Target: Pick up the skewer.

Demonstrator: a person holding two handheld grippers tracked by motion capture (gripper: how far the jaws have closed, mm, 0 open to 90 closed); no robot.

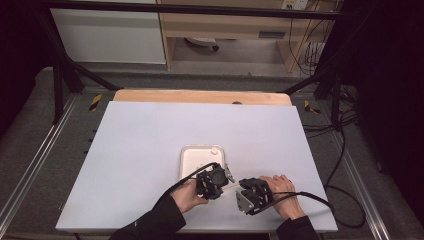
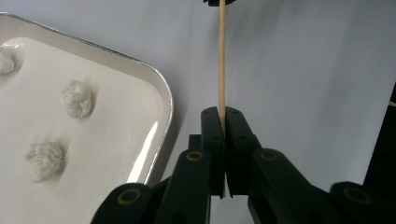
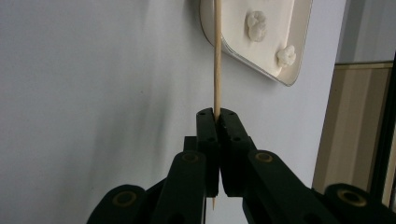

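One thin wooden skewer (image 2: 222, 60) is being held above the white surface (image 1: 140, 145), just beside the one white tray (image 2: 159, 88). Two hand-held grippers are working on it. The left hand-held gripper (image 2: 224, 116) is squeezing its two black jaws tight on the skewer, and the stick is running straight up from between them. The right hand-held gripper (image 3: 216, 114) is clenched on the same skewer too, with the pointed tip poking out below its jaws. In the high view the two hand-held grippers are sitting close together near the front edge of the surface, with the skewer stretching between them. Small white fluffy lumps are lying in the tray: three (image 2: 76, 98) are showing in the left gripper view and two (image 3: 257, 24) in the right gripper view. No writing or labels are big enough to read.
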